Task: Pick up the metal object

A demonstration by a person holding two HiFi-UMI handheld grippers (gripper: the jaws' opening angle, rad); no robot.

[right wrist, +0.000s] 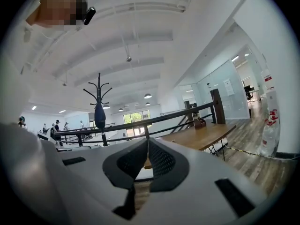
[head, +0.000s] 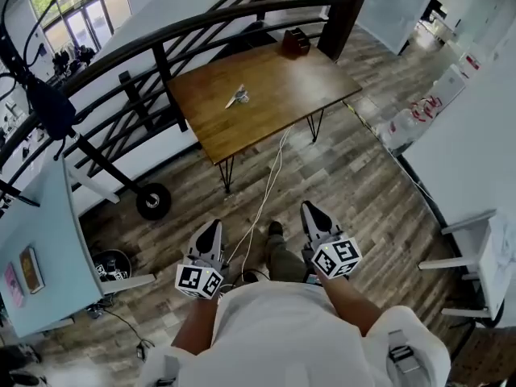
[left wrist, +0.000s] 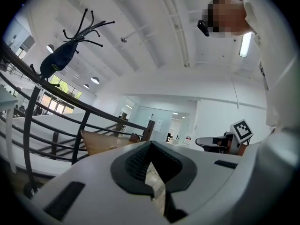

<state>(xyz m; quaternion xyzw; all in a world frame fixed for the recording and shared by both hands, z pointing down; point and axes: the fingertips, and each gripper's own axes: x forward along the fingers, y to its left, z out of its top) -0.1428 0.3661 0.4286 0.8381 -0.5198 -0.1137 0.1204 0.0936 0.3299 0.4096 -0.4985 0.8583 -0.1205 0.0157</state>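
Your left gripper [head: 213, 228] sits at 7 o'clock in the head view, above the plank floor [head: 355, 184]. Its jaws are clenched tip to tip with nothing between them. The metal object [head: 238, 97] lies toward 12 o'clock from that gripper, near the middle of the brown table [head: 282, 95] and well apart from both grippers. A black railing [head: 201, 27] runs behind the table. A small dark box [head: 295, 41] stands at the table's 1 o'clock corner. Your right gripper [head: 310, 210], at 5 o'clock, is likewise clenched and empty.
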